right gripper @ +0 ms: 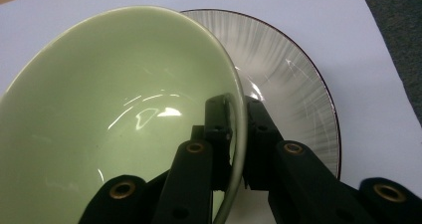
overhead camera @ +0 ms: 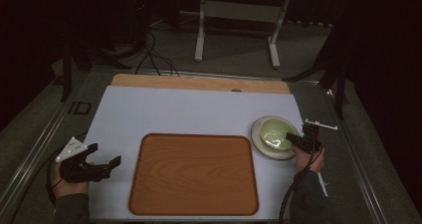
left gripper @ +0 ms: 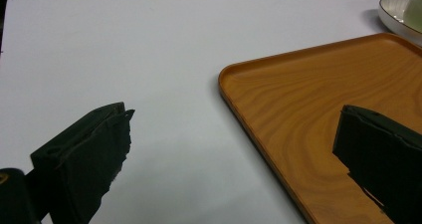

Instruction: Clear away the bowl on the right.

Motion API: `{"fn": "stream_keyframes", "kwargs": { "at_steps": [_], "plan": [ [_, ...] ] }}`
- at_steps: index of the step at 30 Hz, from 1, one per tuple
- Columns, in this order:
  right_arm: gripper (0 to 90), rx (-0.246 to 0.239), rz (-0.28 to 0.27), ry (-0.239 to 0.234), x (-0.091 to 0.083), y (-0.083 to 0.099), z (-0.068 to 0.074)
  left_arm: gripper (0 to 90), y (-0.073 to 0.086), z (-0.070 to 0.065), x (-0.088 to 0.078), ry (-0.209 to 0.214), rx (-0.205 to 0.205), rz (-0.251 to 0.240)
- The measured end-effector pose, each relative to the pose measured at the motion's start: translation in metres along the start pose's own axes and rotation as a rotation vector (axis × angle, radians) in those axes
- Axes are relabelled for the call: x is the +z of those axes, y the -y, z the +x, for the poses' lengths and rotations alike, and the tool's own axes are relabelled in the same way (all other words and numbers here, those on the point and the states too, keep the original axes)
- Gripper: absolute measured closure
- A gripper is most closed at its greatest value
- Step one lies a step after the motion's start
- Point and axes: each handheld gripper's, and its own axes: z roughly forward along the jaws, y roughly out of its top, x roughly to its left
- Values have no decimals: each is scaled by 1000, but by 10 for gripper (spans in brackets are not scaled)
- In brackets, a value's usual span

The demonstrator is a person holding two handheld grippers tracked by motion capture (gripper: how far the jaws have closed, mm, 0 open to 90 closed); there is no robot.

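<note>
A pale green bowl (overhead camera: pixel 273 132) (right gripper: pixel 114 114) sits on a white plate (overhead camera: pixel 263 147) (right gripper: pixel 293 84) with a dark rim, at the right of the white sheet. My right gripper (overhead camera: pixel 298 140) (right gripper: pixel 238 114) is shut on the bowl's near rim, one jaw inside the bowl and one outside. A wooden tray (overhead camera: pixel 194 174) (left gripper: pixel 323 99) lies empty in the middle. My left gripper (overhead camera: pixel 107 165) (left gripper: pixel 234 134) stands open just left of the tray, low over the sheet, with nothing between its jaws.
The white sheet (overhead camera: pixel 189 109) covers a wooden table whose far edge (overhead camera: pixel 199 82) shows behind it. A small white bracket (overhead camera: pixel 321 124) lies right of the plate. Dark stands and cables ring the table on the floor.
</note>
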Motion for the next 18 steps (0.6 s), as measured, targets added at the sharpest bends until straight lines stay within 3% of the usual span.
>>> {"fn": "stream_keyframes", "kwargs": {
  "at_steps": [18],
  "plan": [
    [827, 2, -45, -45, -10, -1, 9, 41, 0, 0, 0, -2, -6, -3]
  ]
}}
